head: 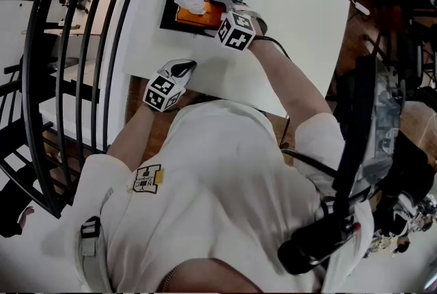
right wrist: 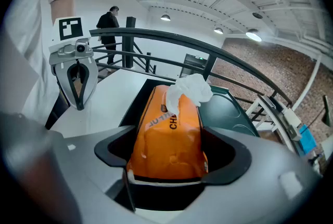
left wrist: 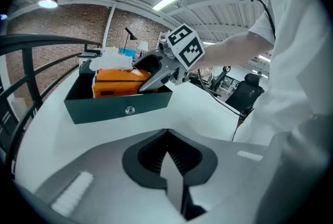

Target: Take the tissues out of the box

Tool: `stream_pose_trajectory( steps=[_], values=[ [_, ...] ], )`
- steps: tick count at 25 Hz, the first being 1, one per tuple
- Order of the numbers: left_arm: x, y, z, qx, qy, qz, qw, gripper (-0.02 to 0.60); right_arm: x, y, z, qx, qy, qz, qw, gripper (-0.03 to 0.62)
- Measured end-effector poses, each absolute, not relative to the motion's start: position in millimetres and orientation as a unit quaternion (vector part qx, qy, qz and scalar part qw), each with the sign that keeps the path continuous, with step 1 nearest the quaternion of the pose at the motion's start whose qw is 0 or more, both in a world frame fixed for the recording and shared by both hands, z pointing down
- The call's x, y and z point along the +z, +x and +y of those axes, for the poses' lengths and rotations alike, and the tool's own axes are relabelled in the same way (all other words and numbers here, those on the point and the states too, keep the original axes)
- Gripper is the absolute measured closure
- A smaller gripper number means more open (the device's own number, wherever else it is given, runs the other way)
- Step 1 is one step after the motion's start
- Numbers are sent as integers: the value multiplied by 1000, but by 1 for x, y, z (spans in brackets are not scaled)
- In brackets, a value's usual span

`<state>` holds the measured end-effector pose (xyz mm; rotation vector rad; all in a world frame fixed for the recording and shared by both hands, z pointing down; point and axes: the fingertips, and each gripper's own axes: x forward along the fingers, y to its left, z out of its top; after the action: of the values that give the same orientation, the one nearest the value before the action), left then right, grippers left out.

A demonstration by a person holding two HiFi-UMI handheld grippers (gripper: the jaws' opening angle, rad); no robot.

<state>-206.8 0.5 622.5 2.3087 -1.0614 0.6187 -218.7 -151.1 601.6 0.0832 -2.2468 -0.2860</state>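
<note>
The fingers of your right gripper stand wide and press both sides of the orange tissue pack. Its near end is hidden under the gripper body, and its print is partly cut off. A white tissue sticks up from the pack's top. The pack lies in the dark green box. To the left, your left gripper hangs over the white table.

In the left gripper view your jaws are together, nothing between them. The box's near wall hides the pack's lower part and the right fingertips.

In the head view the box sits at the table's far edge, and your left gripper is at the near edge, well apart from it.
</note>
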Motion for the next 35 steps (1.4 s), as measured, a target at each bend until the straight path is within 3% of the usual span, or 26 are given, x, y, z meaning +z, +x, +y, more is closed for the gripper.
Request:
stream_pose_trajectory(
  steps=[10, 16, 24, 35],
  values=[
    [621, -210, 3, 230, 849, -397, 262, 581, 604, -224, -143, -110, 21, -901, 420, 203],
    [619, -208, 2, 230, 850, -397, 259, 581, 601, -223, -143, -108, 18, -902, 417, 272],
    [618, -204, -1, 234, 851, -396, 252, 581, 570, -220, -142, -107, 23, -918, 381, 278],
    [613, -147, -21, 244, 873, -356, 227, 581, 503, -139, -133, -131, 66, -928, 343, 279]
  ],
)
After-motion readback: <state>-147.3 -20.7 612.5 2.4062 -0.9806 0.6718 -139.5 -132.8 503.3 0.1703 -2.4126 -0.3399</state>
